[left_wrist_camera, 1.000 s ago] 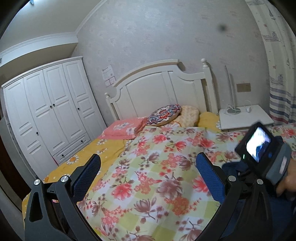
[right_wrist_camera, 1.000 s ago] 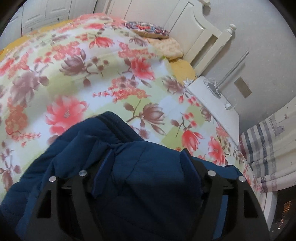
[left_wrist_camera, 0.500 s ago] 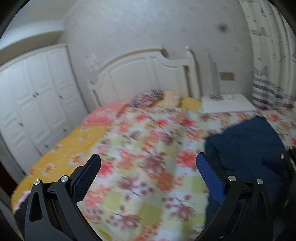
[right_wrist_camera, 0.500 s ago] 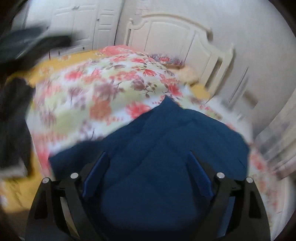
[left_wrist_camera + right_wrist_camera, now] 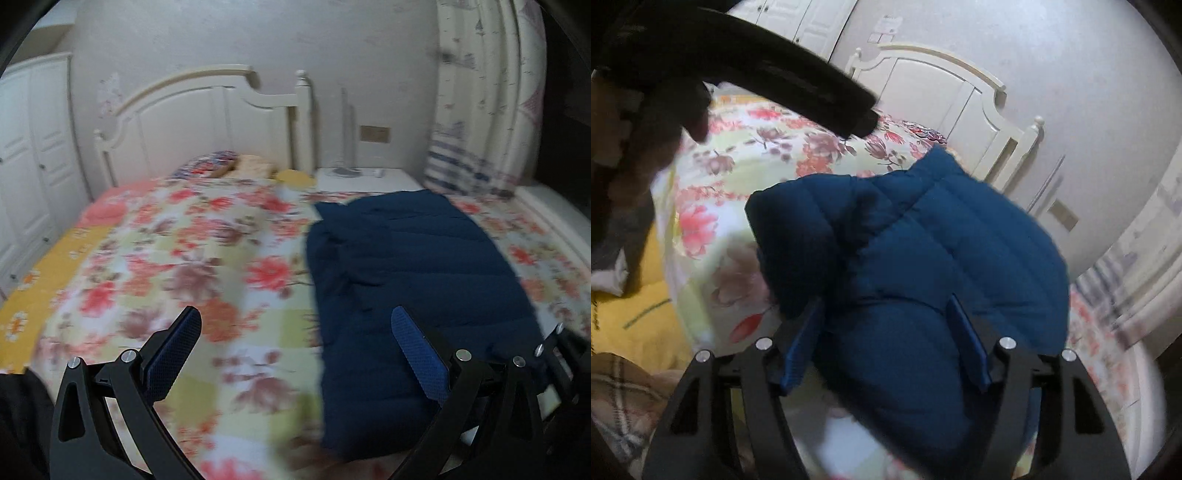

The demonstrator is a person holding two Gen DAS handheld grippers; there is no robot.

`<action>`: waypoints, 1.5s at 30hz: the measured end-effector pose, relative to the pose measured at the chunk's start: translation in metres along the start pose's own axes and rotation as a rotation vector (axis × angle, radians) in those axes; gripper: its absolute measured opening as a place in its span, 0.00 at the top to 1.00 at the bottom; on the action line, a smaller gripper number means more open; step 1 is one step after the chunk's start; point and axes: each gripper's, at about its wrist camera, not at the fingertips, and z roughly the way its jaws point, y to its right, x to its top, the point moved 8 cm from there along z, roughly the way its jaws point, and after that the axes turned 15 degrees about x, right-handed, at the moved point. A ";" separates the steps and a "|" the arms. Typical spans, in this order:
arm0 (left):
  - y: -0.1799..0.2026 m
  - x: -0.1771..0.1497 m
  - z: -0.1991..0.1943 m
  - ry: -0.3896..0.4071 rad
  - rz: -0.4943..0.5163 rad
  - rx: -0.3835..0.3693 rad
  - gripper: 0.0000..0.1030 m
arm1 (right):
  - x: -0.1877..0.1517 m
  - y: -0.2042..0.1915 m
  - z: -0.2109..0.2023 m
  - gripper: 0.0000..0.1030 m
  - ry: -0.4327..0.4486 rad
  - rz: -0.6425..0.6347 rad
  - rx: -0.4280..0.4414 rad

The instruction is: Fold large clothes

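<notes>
A navy quilted jacket (image 5: 413, 266) lies spread on the right half of the floral quilt (image 5: 192, 266). My left gripper (image 5: 295, 321) hangs open above the quilt. The jacket's left edge runs under its right finger, and nothing is held. The right gripper shows at the lower right (image 5: 554, 350), at the jacket's near end. In the right wrist view my right gripper (image 5: 884, 314) is over the jacket's (image 5: 923, 240) near end. Its jaws are closing, with padded fabric filling the gap between them. The pads' inner faces still show.
A white headboard (image 5: 207, 110) and pillows (image 5: 221, 166) stand at the far end. A white nightstand (image 5: 365, 177) and a curtain (image 5: 476, 110) are at the right, a wardrobe (image 5: 26, 147) at the left. A dark blurred arm (image 5: 757, 70) crosses the right wrist view. Plaid cloth (image 5: 620, 391) lies low left.
The left view has tipped down, and the jacket now lies in it at the right. The right gripper has swung sideways along the jacket. Its jaws widened, then narrowed.
</notes>
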 end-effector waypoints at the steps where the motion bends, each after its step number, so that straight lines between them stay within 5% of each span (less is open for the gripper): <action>1: 0.008 0.000 0.003 -0.002 0.001 -0.034 0.04 | 0.001 -0.002 -0.006 0.34 0.001 -0.010 0.020; 5: 0.047 -0.035 0.036 -0.133 0.061 -0.147 0.14 | -0.014 0.026 -0.038 0.35 0.037 0.077 -0.013; 8: 0.047 -0.054 0.050 -0.171 -0.027 -0.194 0.13 | -0.046 0.044 -0.041 0.33 0.030 0.161 0.011; 13: 0.046 -0.053 0.045 -0.172 0.005 -0.165 0.15 | -0.054 0.056 -0.062 0.32 0.050 0.221 0.082; 19: 0.044 0.068 -0.009 0.092 -0.018 -0.138 0.09 | -0.018 0.161 -0.080 0.32 0.181 0.371 0.045; 21: 0.078 0.112 0.013 0.067 0.016 -0.219 0.09 | -0.006 0.209 -0.061 0.37 0.187 0.449 0.043; 24: 0.108 0.135 0.064 0.012 0.050 -0.141 0.09 | 0.006 0.292 -0.018 0.51 0.172 0.635 0.034; 28: 0.121 0.096 0.124 -0.120 0.107 -0.058 0.09 | 0.012 0.344 0.038 0.62 0.139 0.787 0.103; 34: 0.105 0.054 0.157 -0.193 0.054 -0.067 0.08 | 0.006 0.343 0.126 0.62 -0.044 0.682 0.123; 39: 0.108 0.047 0.163 -0.204 0.044 -0.082 0.07 | 0.015 0.349 0.119 0.61 -0.058 0.693 0.111; 43: 0.107 0.047 0.165 -0.212 0.028 -0.102 0.07 | 0.039 0.362 0.103 0.61 0.026 0.665 0.057; 45: 0.107 0.047 0.166 -0.212 0.027 -0.103 0.07 | 0.038 0.358 0.120 0.60 -0.036 0.635 0.042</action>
